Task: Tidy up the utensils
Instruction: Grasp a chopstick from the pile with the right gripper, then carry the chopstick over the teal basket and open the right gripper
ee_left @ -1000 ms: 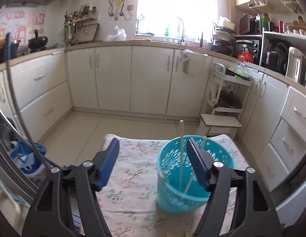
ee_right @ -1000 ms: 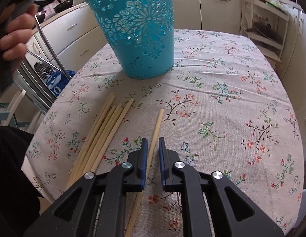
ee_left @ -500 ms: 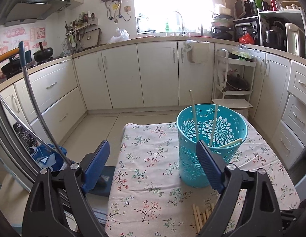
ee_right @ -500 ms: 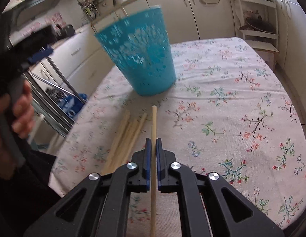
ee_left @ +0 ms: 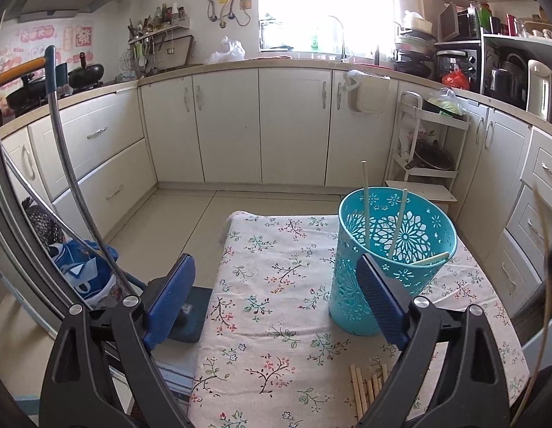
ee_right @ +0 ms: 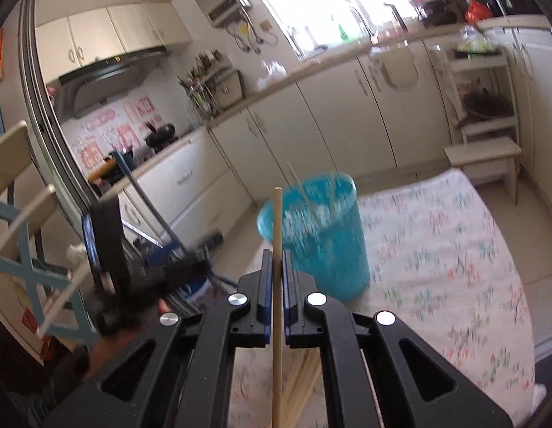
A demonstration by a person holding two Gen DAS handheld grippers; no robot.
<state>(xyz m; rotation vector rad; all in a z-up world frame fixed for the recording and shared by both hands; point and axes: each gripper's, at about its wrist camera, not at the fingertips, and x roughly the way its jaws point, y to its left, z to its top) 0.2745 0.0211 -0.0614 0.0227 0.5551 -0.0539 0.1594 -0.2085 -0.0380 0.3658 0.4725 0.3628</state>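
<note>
Counter point(ee_left: 276, 321) with floral cloth sits ahead of and below both tongs. Teal perforated basket point(ee_left: 393, 260) stands upright on it, just ahead of the left tongs' right finger, which overlaps its lower wall in the left wrist view; contact there can't be confirmed. In the right wrist view the basket is ahead and slightly right of the right tongs, motion-blurred.

Left tongs point(ee_left: 276, 303): spread wide, nothing between the pads, hovering over the counter's near-left part.

Right tongs point(ee_right: 274, 285): clamped on a single chopstick point(ee_right: 277, 235), stick running straight out between the pads, tip up in front of the basket's left rim, held clear of the cloth.

Loose chopsticks point(ee_left: 365, 388): bundle lying flat on the cloth, near edge, below the left tongs' right finger.

Three chopsticks in basket point(ee_left: 365, 203): two leaning upright, one low across the rim.
</note>
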